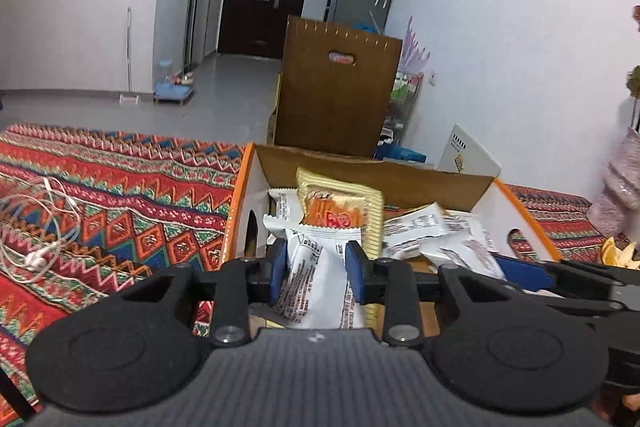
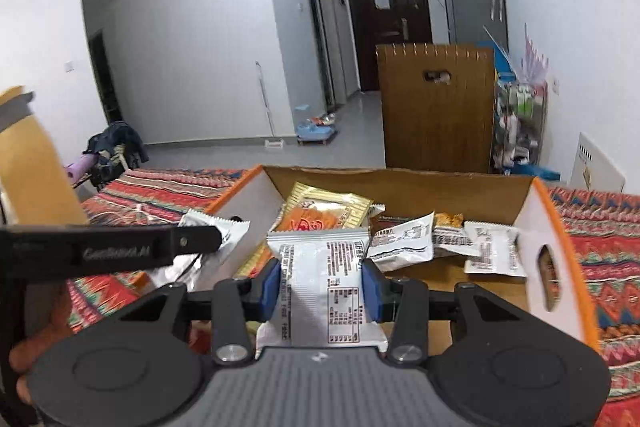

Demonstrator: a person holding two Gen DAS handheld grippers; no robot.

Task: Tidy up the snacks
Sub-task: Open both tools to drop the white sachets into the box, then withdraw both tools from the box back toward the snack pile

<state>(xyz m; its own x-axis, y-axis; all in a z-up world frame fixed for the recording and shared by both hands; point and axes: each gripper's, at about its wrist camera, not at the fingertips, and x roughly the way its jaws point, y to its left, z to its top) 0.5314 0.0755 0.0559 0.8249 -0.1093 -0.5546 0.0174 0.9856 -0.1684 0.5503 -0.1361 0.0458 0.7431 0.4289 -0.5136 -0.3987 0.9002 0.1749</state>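
Over the near left edge of the box (image 1: 436, 183), the left tongs (image 1: 316, 269) are clamped on a white packet (image 1: 316, 279). To their right, the right tongs (image 2: 322, 285) squeeze another white packet (image 2: 320, 279), standing tall. The box lies straight ahead, nearer the right tongs.

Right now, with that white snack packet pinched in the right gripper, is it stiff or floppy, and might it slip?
Probably soft: the white snack packet stands upright only between the right gripper's pads. Its glossy, crinkled foil suggests it could slip. Likely light, like the packets lying loose in the cardboard box.
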